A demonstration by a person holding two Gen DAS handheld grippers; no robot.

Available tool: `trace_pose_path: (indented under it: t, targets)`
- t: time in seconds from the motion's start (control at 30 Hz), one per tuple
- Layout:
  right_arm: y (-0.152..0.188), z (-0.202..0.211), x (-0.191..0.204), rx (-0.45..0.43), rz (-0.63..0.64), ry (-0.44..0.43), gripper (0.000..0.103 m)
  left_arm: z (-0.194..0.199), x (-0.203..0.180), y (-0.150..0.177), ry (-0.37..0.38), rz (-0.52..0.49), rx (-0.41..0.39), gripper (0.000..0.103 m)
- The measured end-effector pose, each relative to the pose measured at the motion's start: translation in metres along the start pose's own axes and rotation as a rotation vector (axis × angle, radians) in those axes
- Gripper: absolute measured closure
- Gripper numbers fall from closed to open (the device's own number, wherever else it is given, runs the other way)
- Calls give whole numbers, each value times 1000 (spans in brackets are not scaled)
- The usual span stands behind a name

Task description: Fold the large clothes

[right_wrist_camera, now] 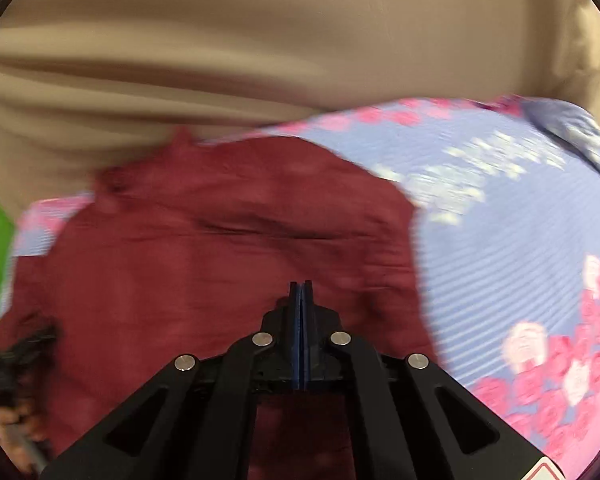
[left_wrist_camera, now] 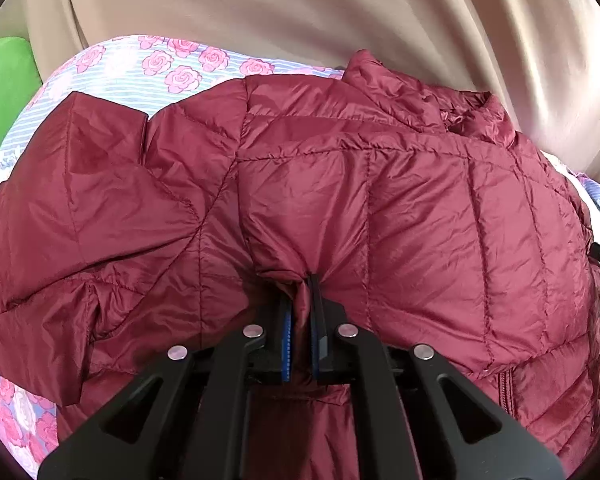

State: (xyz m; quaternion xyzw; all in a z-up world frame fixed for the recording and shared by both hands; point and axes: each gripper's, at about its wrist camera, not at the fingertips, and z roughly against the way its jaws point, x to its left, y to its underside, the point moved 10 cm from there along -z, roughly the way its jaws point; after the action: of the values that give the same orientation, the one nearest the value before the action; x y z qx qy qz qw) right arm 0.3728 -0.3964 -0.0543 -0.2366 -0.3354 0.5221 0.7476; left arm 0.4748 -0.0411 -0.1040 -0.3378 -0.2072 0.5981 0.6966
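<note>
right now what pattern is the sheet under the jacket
Pink roses on pale blue stripes, on the floral bedsheet under the maroon quilted jacket; clearest in left wrist view.

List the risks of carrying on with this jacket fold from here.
1. The left gripper pinches only a thin tuck of the slick maroon jacket; it may slip out.
2. The right gripper is shut on nothing, so one side goes unsupported.
3. The right view is motion-blurred, so aiming there is unreliable.

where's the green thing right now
The green item sits at the far left edge of both wrist views, beside the floral sheet, left of the maroon jacket and in front of the beige curtain.
</note>
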Motion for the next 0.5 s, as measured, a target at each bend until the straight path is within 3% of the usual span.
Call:
trace_pose_path:
  t: [0.07,0.17,0.27,0.37,0.5]
  targets:
    - [4,-2,46,35,61,-77,98,-2,2,0,4,5,1,97]
    - [19,-20,109,72,204,-117,98,-3,1,-1,19,18,1,97]
    - [43,-38,137,84,312,-67,100,0,6,0,30,31,3,97]
    - [46,-33,111,66,300,-58,103,0,5,-1,37,37,3,97]
    - [34,-15,-8,58,96,51,103,-1,5,-1,41,39,5,96]
